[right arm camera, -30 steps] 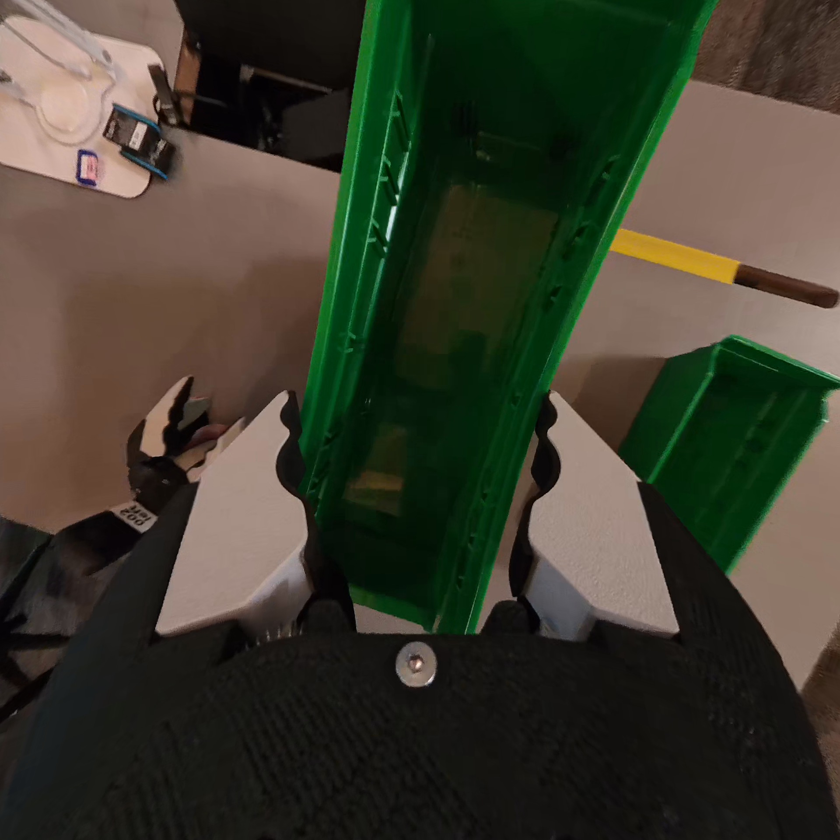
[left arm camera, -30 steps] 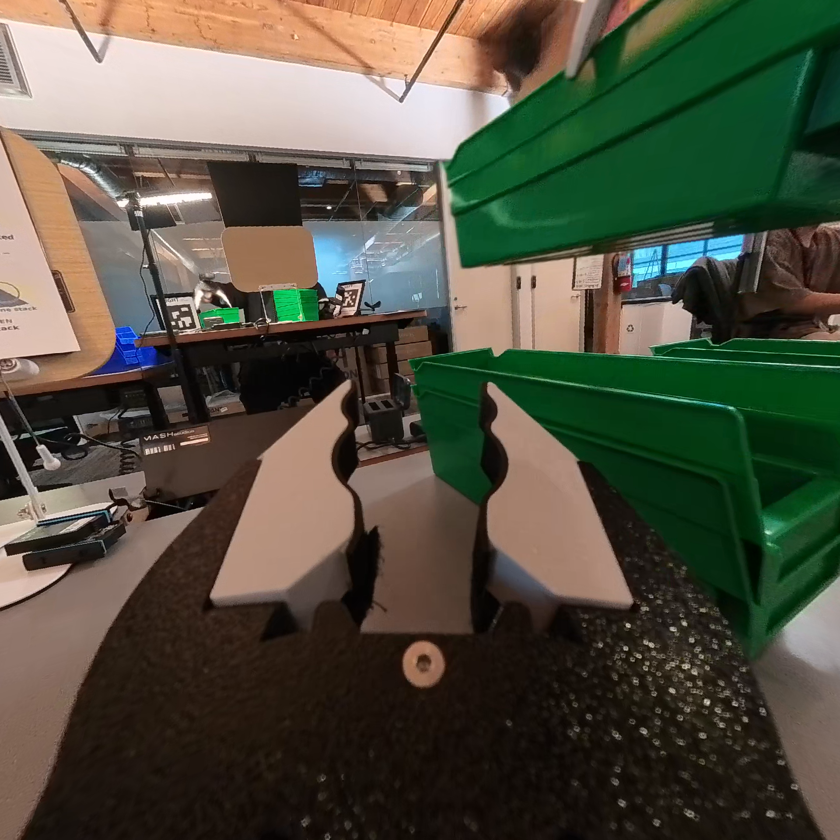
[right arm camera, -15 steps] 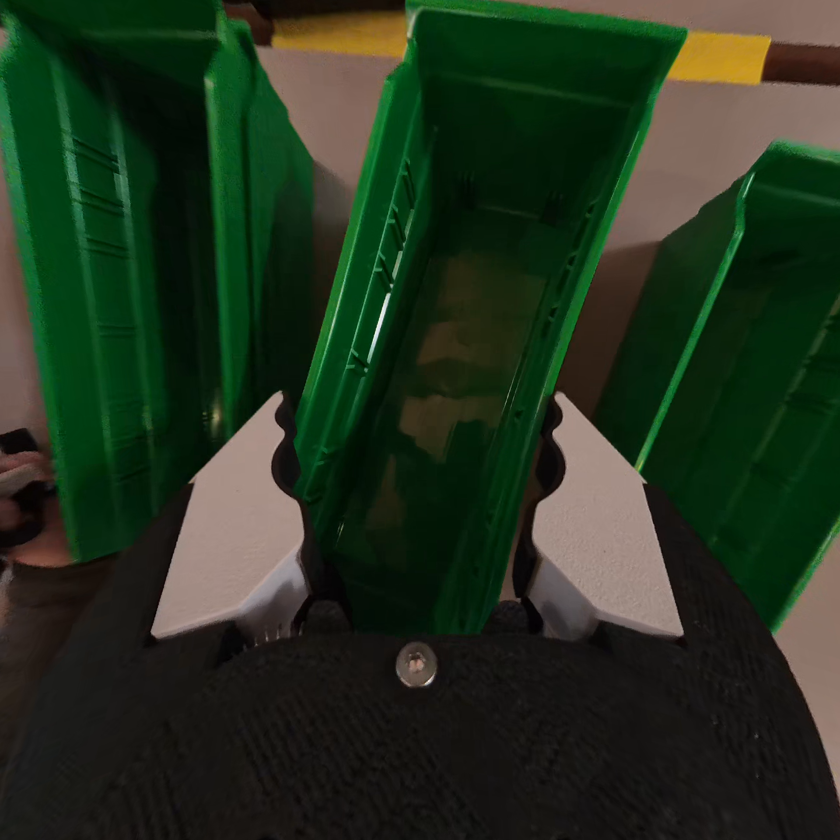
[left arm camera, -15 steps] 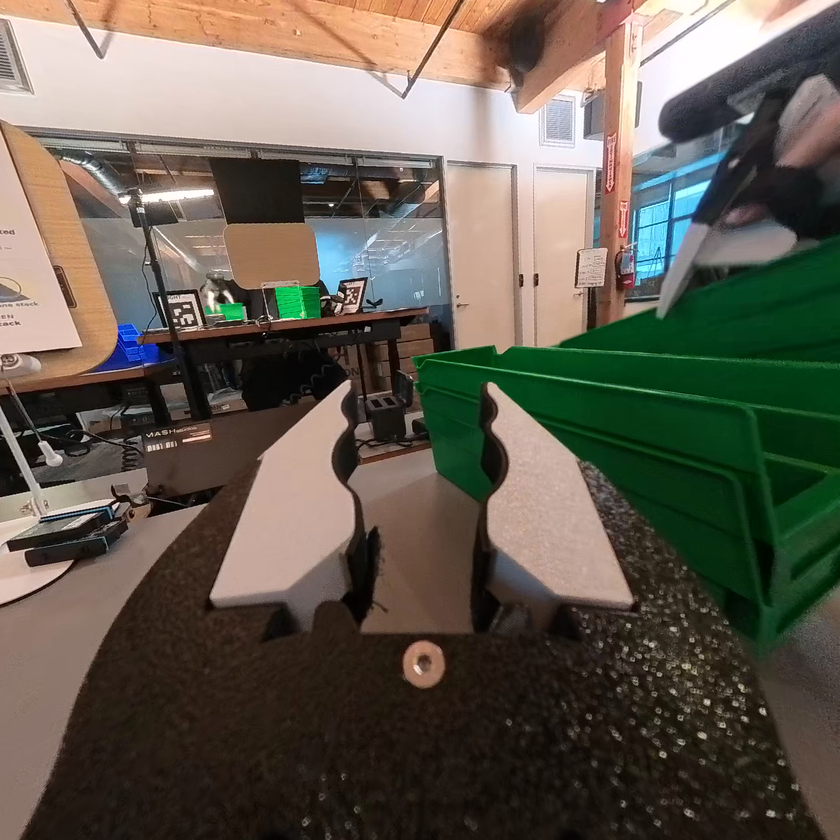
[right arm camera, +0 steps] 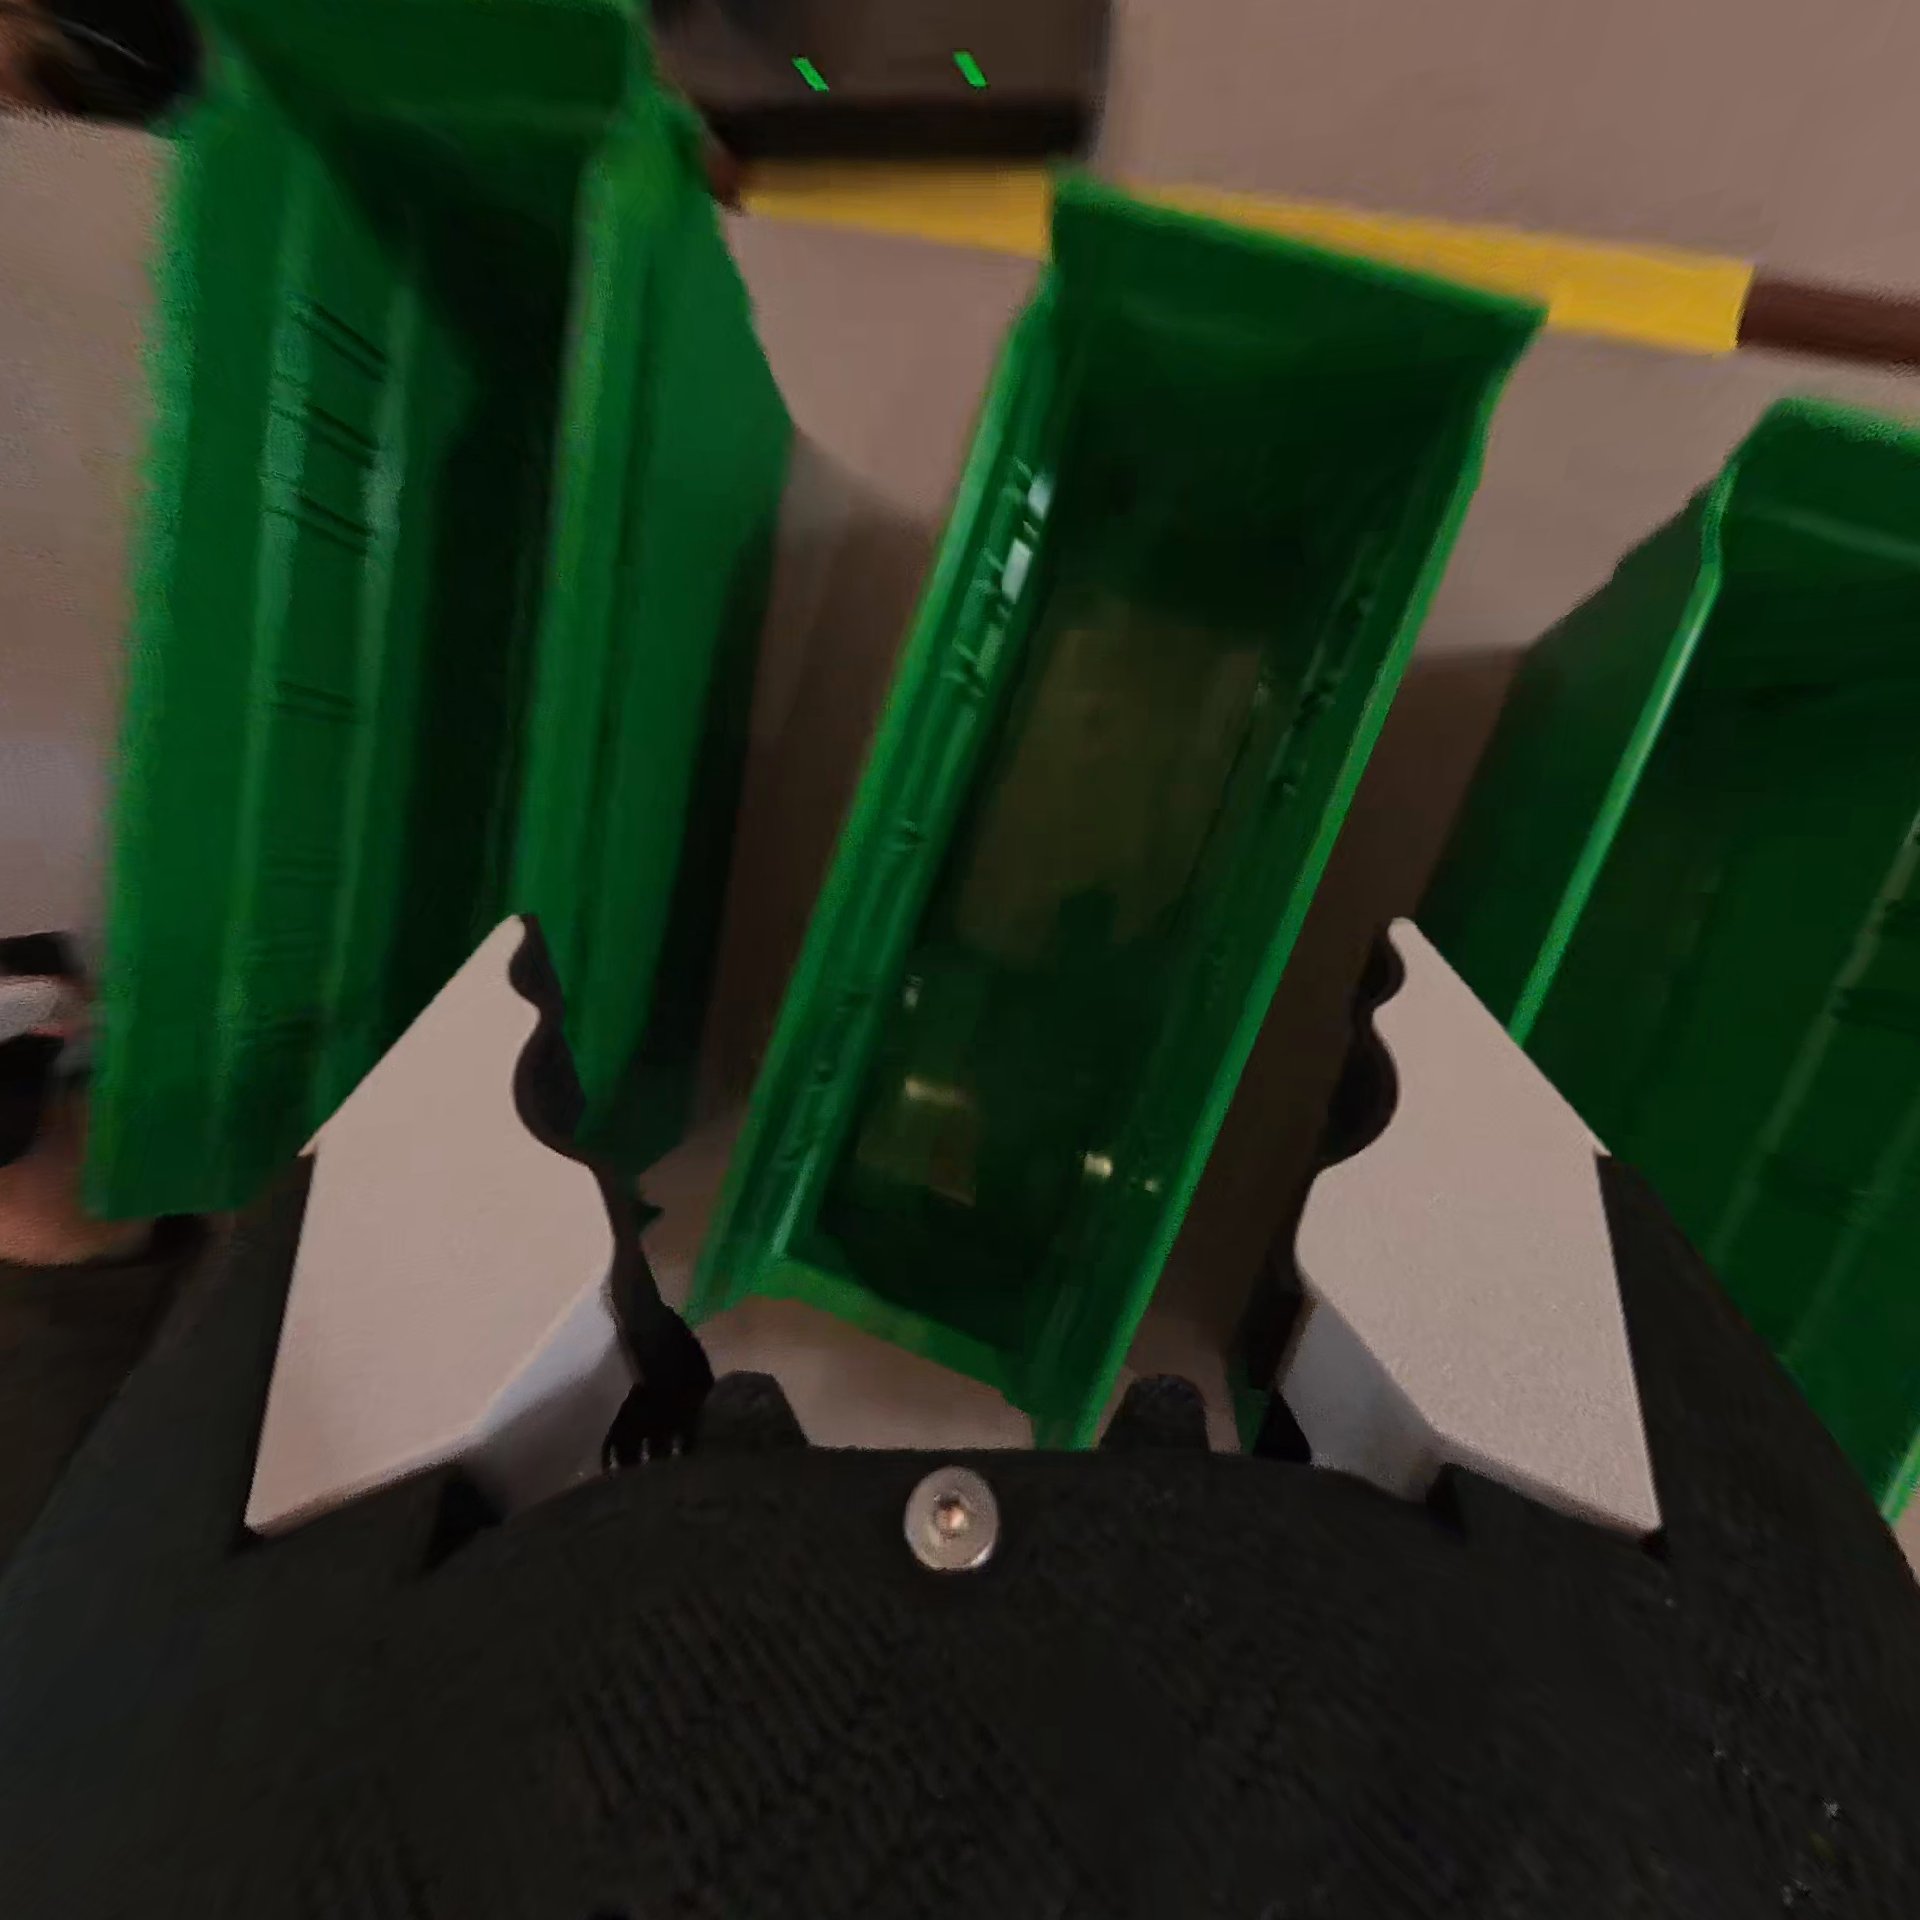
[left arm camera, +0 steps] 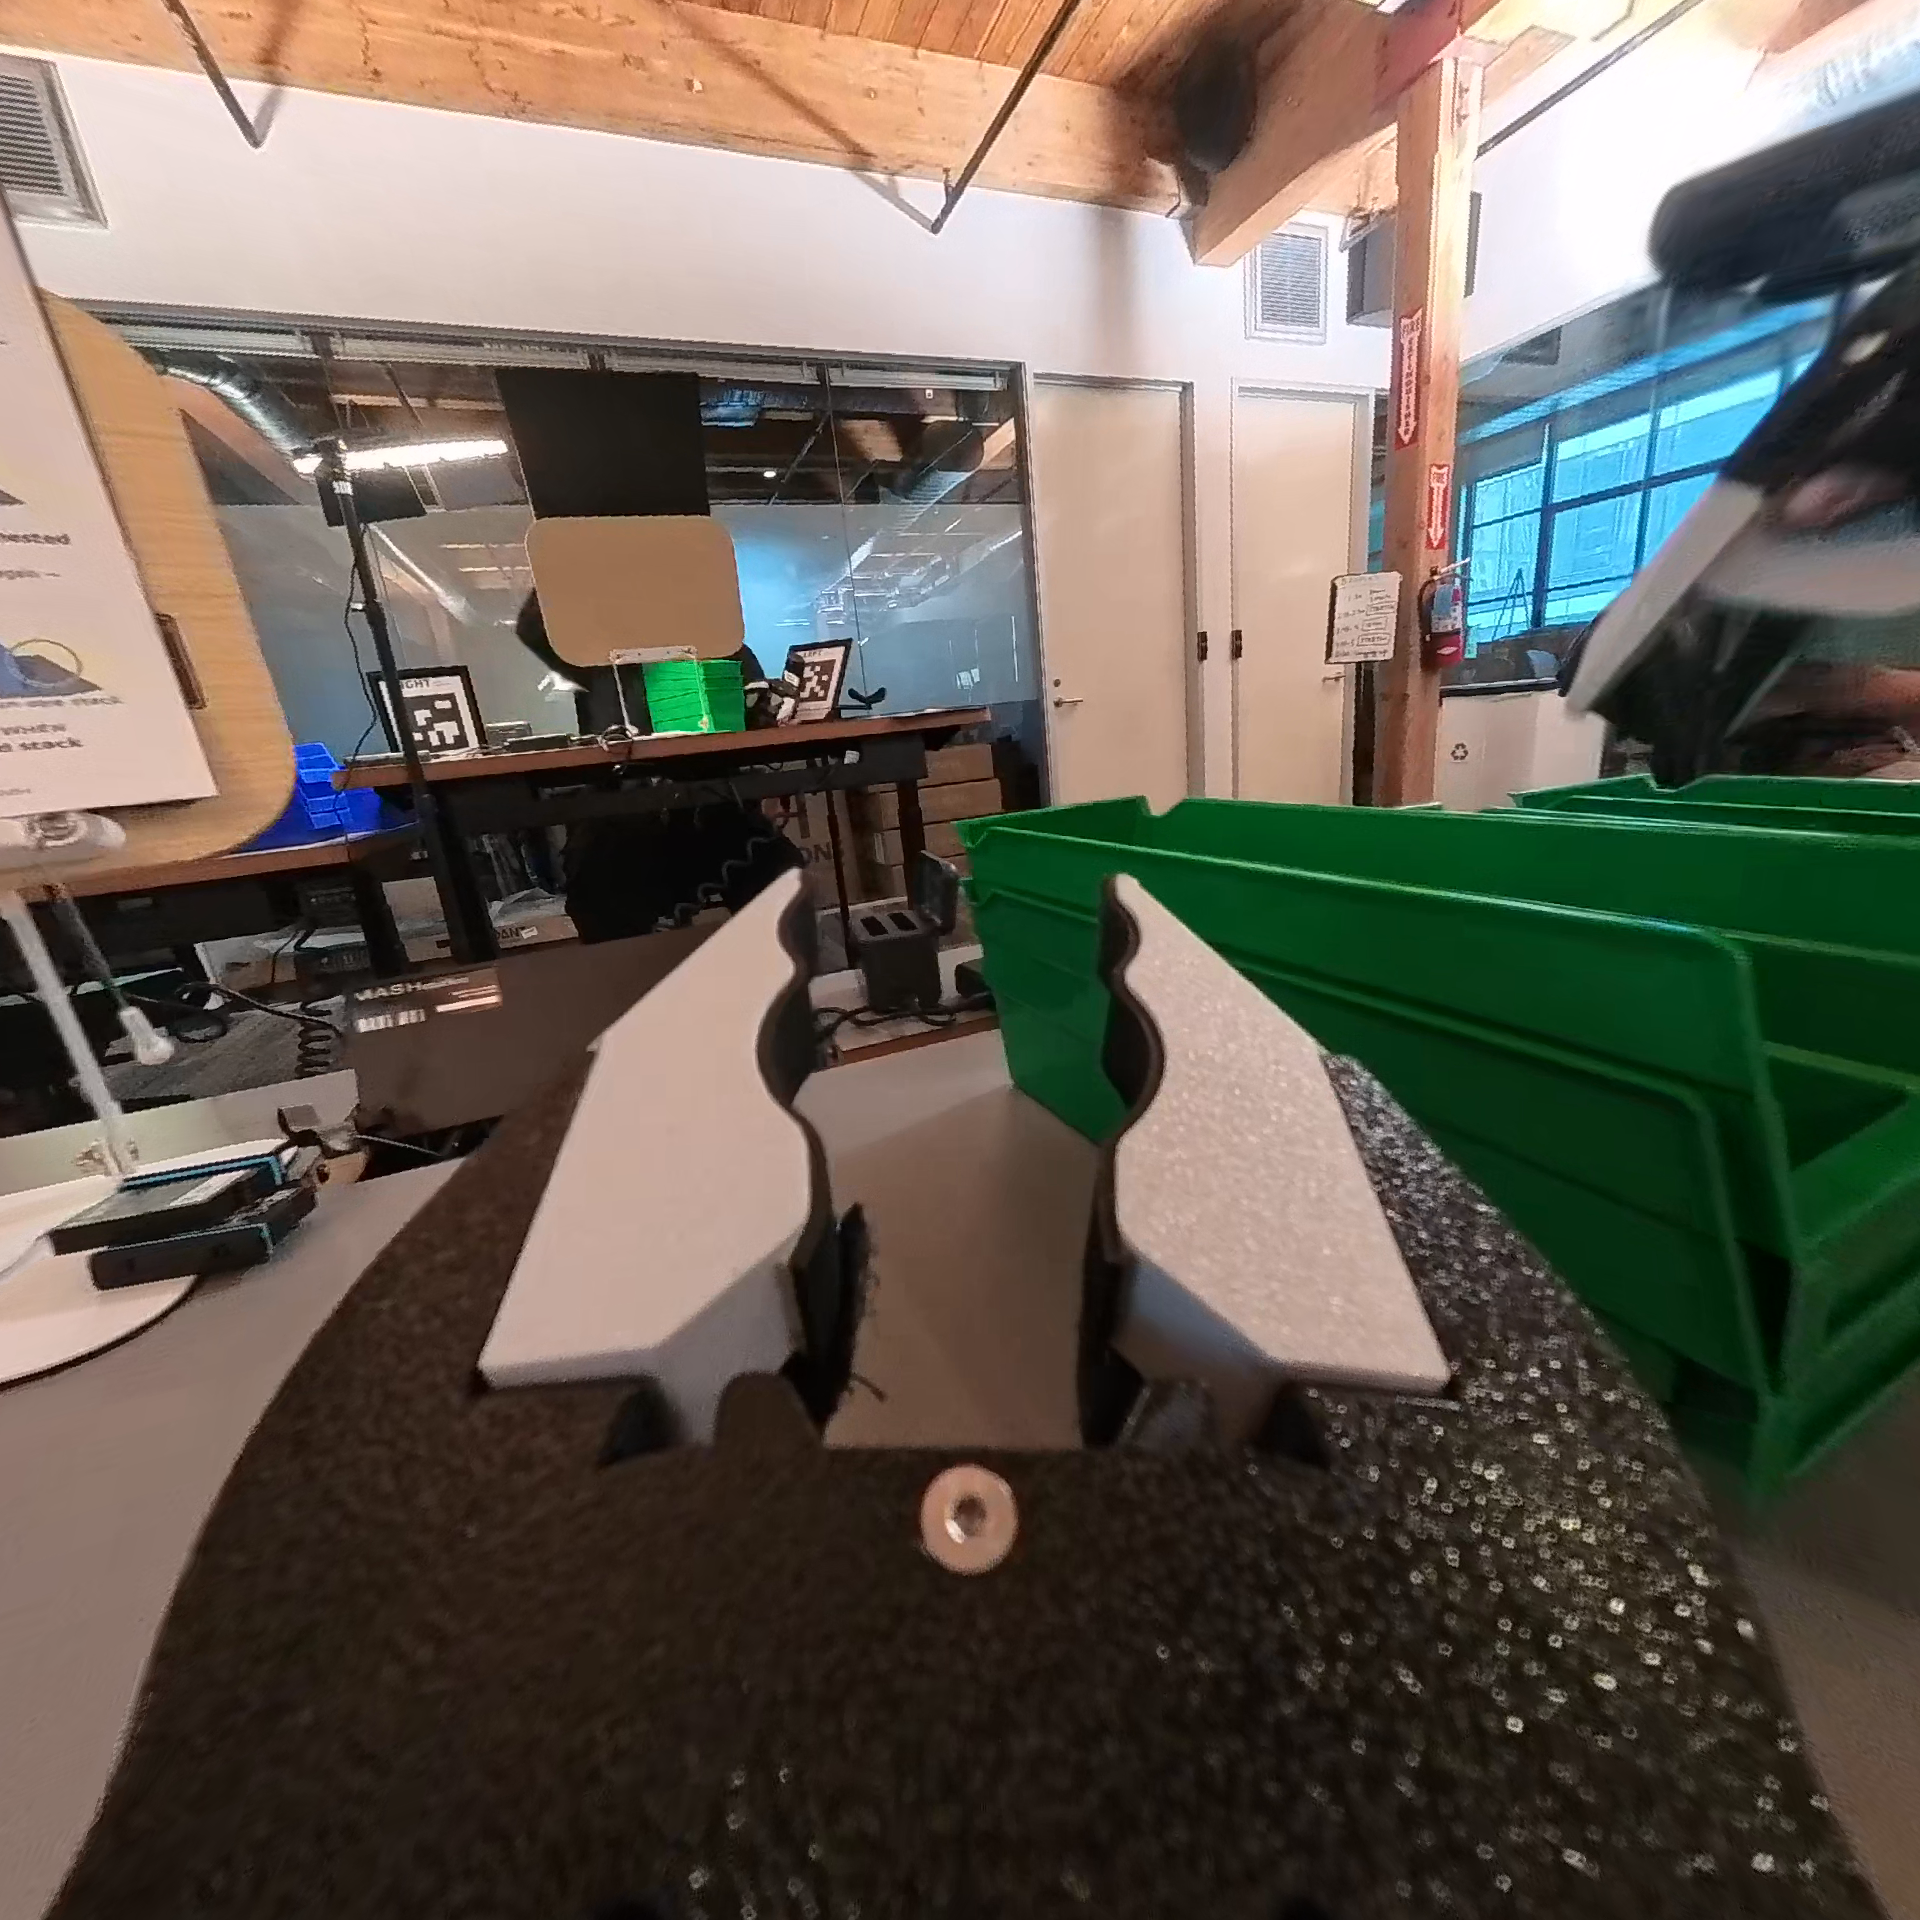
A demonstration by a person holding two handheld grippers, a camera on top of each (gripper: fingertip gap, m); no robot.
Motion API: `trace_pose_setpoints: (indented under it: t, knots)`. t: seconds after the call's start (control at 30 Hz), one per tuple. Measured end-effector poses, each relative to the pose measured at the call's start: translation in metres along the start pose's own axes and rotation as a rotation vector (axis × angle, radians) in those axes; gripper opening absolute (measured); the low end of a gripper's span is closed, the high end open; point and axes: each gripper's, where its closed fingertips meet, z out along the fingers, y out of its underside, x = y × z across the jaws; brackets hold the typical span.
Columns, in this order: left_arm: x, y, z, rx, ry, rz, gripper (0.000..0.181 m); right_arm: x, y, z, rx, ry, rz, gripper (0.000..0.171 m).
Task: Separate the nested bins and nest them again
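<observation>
Green middle bin (right arm camera: 1122, 790) blurred, lying between wide right tool (right arm camera: 956, 1049); left tool (left arm camera: 951, 997) parted, empty

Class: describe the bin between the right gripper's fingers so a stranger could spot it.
Green bins line the grey table. Take the middle bin, framed by the open right gripper. It alone is skewed, far end leaning right.
</observation>
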Motion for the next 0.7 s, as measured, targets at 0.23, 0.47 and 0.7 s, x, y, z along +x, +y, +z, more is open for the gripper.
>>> trace_pose_setpoints:
  t: [0.23, 0.47, 0.7]
  knots:
    - [-0.026, -0.001, -0.004, 0.004, -0.070, -0.027, 0.052, -0.102, -0.006, -0.013, 0.001, -0.253, -0.151, 0.121]
    - [-0.048, -0.005, -0.011, 0.019, -0.127, -0.050, 0.052, -0.145, -0.002, 0.039, -0.150, -0.221, -0.170, 0.158]
    - [-0.055, -0.005, -0.011, 0.014, -0.143, -0.055, 0.052, -0.134, 0.008, 0.068, -0.325, -0.042, -0.154, 0.143]
